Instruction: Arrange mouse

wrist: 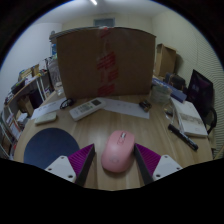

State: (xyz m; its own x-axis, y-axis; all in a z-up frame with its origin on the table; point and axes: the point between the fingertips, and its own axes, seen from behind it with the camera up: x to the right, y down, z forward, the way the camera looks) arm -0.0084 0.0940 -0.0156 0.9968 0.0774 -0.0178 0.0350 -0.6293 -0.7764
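cardboard box (104, 60) upright at far edge of round wooden table (150, 130), red tape down its front. shelving (22, 95) crowded along one side of room, contents too small to name. dark round mat (48, 146) on near part of tabletop, beside one finger. white keyboard (87, 108) lying aslant ahead of box, papers (125, 106) next to it. notebook (190, 122) and dark pen-like item (182, 133) toward other side, exact nature hard to tell. pink mouse (117, 151) resting on table between the two fingers, gap showing at either side. gripper (112, 163) spread wide, holding nothing, magenta pads (77, 160) facing inward.

likely risks: smooth curved shell squirting forward out of closing pads if pinched too near its tail; uneven contact twisting mouse sideways; a slide across bare wood toward keyboard or papers.

rear of mouse and fingertips cut off below; whether a cable trails from mouse not discernible; objects behind box hidden.
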